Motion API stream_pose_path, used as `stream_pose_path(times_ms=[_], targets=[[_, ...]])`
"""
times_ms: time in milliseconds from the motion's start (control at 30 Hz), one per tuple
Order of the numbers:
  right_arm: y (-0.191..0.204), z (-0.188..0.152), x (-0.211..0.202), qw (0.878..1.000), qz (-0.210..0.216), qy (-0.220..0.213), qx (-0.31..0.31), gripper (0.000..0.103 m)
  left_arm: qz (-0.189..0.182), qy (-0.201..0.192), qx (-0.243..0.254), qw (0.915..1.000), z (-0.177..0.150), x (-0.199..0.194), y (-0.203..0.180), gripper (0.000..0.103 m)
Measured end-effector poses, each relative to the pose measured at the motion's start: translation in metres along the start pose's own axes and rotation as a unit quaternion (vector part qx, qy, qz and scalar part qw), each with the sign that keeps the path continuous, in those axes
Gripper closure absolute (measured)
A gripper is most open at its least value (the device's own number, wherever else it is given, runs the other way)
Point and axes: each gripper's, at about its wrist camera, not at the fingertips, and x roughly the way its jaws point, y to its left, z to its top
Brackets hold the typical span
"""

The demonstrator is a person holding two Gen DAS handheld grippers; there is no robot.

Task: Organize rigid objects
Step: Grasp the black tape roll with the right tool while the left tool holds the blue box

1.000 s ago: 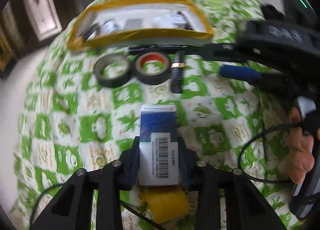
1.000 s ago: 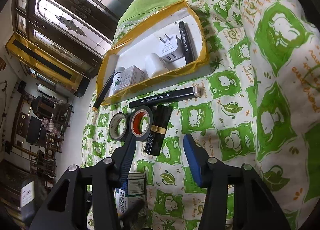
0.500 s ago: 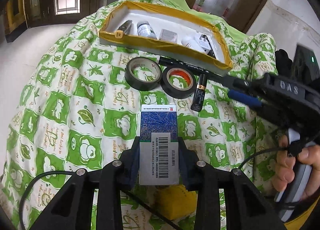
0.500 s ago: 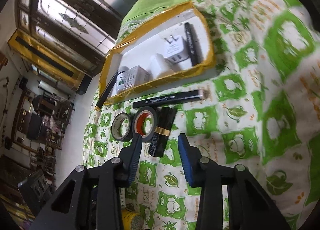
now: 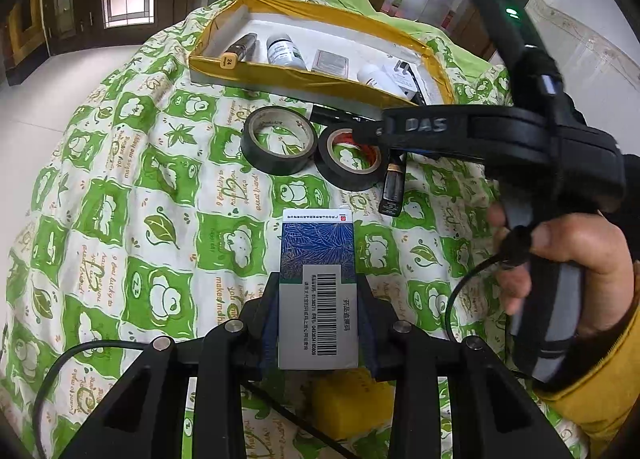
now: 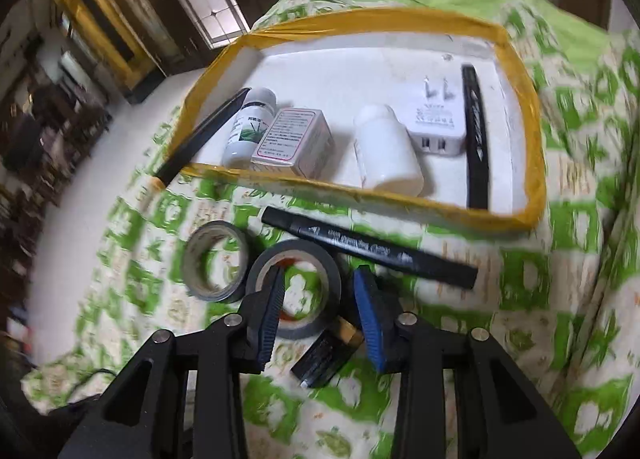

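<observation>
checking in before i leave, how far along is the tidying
Roughly half done. Done: the tray already holds two bottles, a small box, a charger and two pens. In hand: the left tongs grip a blue box; the right tongs hover open over the red-core tape. Left: both tapes, a marker, a lipstick.

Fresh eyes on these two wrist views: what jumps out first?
The blue-and-white barcoded box clamped in the left gripper fills the near centre of the left wrist view. Beyond it, the yellow-taped white tray sits on the green-patterned cloth, holding bottles, a small carton, a charger and pens. In front of the tray lie two tape rolls, and the open right gripper hangs over the red-cored tape roll.
</observation>
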Motion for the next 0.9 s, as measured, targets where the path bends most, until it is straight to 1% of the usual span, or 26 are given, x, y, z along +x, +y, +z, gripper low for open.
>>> stream_pose_path(times_ms=[67, 100, 133, 167, 267, 400, 533, 667, 800, 900], targets=[[0.002, 0.000, 0.008, 1.000, -0.012, 0.011, -0.011, 0.072, 0.000, 0.000, 0.001, 1.0000, 0.000, 0.000, 0.000, 0.068], [0.001, -0.001, 0.012, 1.000, -0.016, 0.014, -0.012, 0.076, 0.000, -0.001, 0.000, 1.0000, 0.000, 0.000, 0.000, 0.068], [-0.001, -0.002, 0.016, 0.999, -0.024, 0.017, -0.013, 0.087, 0.000, -0.002, 0.000, 1.0000, 0.001, -0.001, 0.000, 0.068], [-0.004, -0.004, 0.017, 1.000, -0.024, 0.016, -0.009, 0.089, 0.000, -0.002, -0.001, 1.0000, 0.000, -0.001, 0.000, 0.068], [-0.012, -0.006, 0.009, 1.000, -0.007, 0.000, 0.019, 0.089, 0.000, -0.003, -0.001, 1.0000, 0.000, -0.002, 0.001, 0.068], [-0.018, -0.016, -0.016, 0.998, 0.033, -0.028, 0.054, 0.089, 0.001, -0.006, -0.003, 1.0000, -0.001, -0.004, 0.002, 0.068], [-0.017, -0.026, -0.045, 0.995, 0.059, -0.053, 0.066, 0.089, 0.004, -0.008, -0.007, 0.9999, -0.001, -0.006, 0.004, 0.068], [-0.015, -0.043, -0.073, 0.991, 0.086, -0.067, 0.080, 0.089, 0.007, -0.011, -0.007, 0.9999, -0.002, -0.008, 0.004, 0.068], [-0.016, -0.060, -0.086, 0.990, 0.091, -0.071, 0.081, 0.089, 0.011, -0.014, -0.004, 0.9998, -0.003, -0.009, 0.003, 0.068], [-0.018, -0.066, -0.084, 0.991, 0.084, -0.061, 0.084, 0.089, 0.014, -0.014, -0.002, 0.9998, -0.003, -0.009, 0.003, 0.068]])
